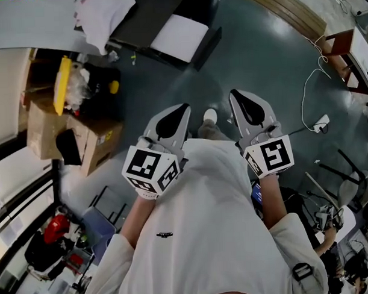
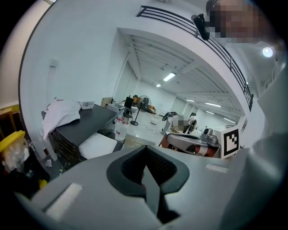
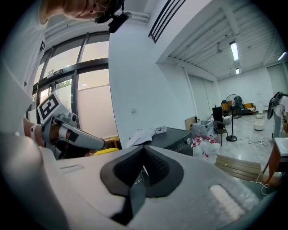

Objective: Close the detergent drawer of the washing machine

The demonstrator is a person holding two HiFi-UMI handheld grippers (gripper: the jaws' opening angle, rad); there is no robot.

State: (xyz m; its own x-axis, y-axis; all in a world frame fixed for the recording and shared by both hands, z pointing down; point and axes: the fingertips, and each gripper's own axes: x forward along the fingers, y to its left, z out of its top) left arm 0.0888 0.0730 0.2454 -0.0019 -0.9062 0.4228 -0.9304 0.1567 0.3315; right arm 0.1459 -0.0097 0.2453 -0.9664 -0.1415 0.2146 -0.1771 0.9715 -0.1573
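Neither the washing machine nor its detergent drawer shows in any view, so the main risk, as I judge it, is simple: the person must first turn and walk to the machine, and the way is cluttered. The floor [image 1: 259,56] carries a dark cabinet [image 1: 149,18] along its far edge, draped at one corner with a white cloth [image 1: 101,19], and a white cable [image 1: 309,97] loops over the floor toward its right edge. A foot could catch that cable, or a blind turn could knock a gripper against the cabinet. A lesser risk lies with the drawer itself: pushed off-centre by a narrow tip, it could skew or stop short of flush.

Both tools are held against the person's chest, pointing away from the body. The left gripper [image 1: 181,110] has its jaws pressed together with nothing between them, as its own view confirms [image 2: 146,173]. The right gripper [image 1: 236,99] is the same, jaws together and empty [image 3: 143,173]. Closed tips should suit a push, so neither needs to spread.

As for containers, two stand at the left edge of the floor. The larger cardboard box [image 1: 41,127] is open at the top, and a yellow flat piece [image 1: 63,84] and crumpled clear plastic [image 1: 79,87] stick out of it; what lies deeper I cannot tell. The smaller cardboard box [image 1: 102,140] sits just beside it, and its contents are not visible.
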